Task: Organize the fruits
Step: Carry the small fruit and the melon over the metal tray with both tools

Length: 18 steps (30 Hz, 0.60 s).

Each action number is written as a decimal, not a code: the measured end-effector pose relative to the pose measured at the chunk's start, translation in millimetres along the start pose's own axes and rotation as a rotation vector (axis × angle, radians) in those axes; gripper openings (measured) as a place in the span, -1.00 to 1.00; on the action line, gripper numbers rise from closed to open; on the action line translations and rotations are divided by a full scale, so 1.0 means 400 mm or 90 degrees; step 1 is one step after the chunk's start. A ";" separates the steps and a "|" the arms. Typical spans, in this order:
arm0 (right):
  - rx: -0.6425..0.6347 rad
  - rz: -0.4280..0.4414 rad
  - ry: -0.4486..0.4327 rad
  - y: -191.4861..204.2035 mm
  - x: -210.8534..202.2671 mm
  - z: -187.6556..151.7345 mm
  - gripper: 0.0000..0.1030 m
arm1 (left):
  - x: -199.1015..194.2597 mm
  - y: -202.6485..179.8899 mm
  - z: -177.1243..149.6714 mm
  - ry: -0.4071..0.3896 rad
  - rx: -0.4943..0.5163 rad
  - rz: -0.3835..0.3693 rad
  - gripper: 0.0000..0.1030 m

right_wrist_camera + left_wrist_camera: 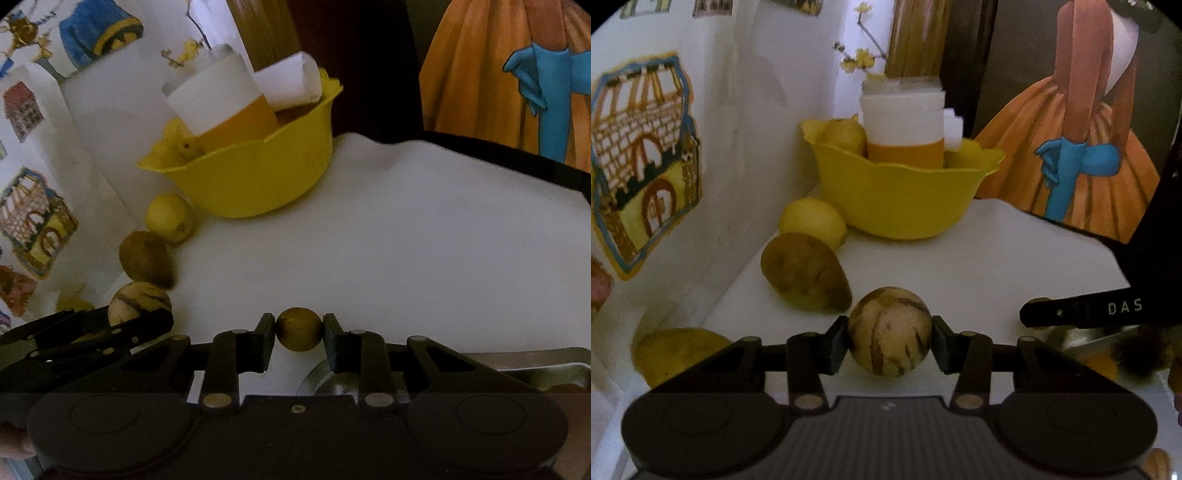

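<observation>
Evidently both grippers carry fruit: the left gripper (889,338) is clamped on a striped round fruit (889,331), the right gripper (298,334) on a small brown fruit (298,329), both held above the white table (406,240), presumably bound for the yellow bowl (897,195).

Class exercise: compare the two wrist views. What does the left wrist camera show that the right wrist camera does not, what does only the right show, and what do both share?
Only the left wrist view shows a yellow fruit low by the wall.

Only the right wrist view shows the right gripper with its jaws closed on a small brown fruit.

Both show the yellow bowl holding the orange-and-white container, the lemon, the brown pear-shaped fruit, and the striped round fruit held in the left gripper.
</observation>
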State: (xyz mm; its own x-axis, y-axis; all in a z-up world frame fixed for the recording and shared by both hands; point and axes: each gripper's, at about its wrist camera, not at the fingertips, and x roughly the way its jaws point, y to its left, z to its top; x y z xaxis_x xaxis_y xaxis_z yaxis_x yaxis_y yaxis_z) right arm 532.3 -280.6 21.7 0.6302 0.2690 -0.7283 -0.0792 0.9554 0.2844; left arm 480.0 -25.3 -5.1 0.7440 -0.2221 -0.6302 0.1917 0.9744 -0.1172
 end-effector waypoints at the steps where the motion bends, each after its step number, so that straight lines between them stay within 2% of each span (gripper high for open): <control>1: -0.001 0.001 -0.005 0.000 -0.013 0.000 -0.42 | -0.012 -0.004 0.000 -0.004 -0.001 -0.003 -0.03; 11: -0.002 0.017 -0.041 -0.011 -0.192 -0.029 -0.42 | -0.152 -0.072 0.001 -0.033 0.007 -0.029 -0.03; 18: -0.011 0.016 -0.053 -0.032 -0.343 -0.094 -0.42 | -0.275 -0.154 -0.034 -0.056 0.014 -0.069 -0.03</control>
State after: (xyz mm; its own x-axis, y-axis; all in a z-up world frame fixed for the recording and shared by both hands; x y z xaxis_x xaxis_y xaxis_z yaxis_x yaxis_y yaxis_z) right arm 418.0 -325.1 94.5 0.6902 0.2829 -0.6660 -0.1091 0.9506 0.2906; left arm 377.8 -60.4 61.1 0.7713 -0.3283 -0.5452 0.2868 0.9441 -0.1628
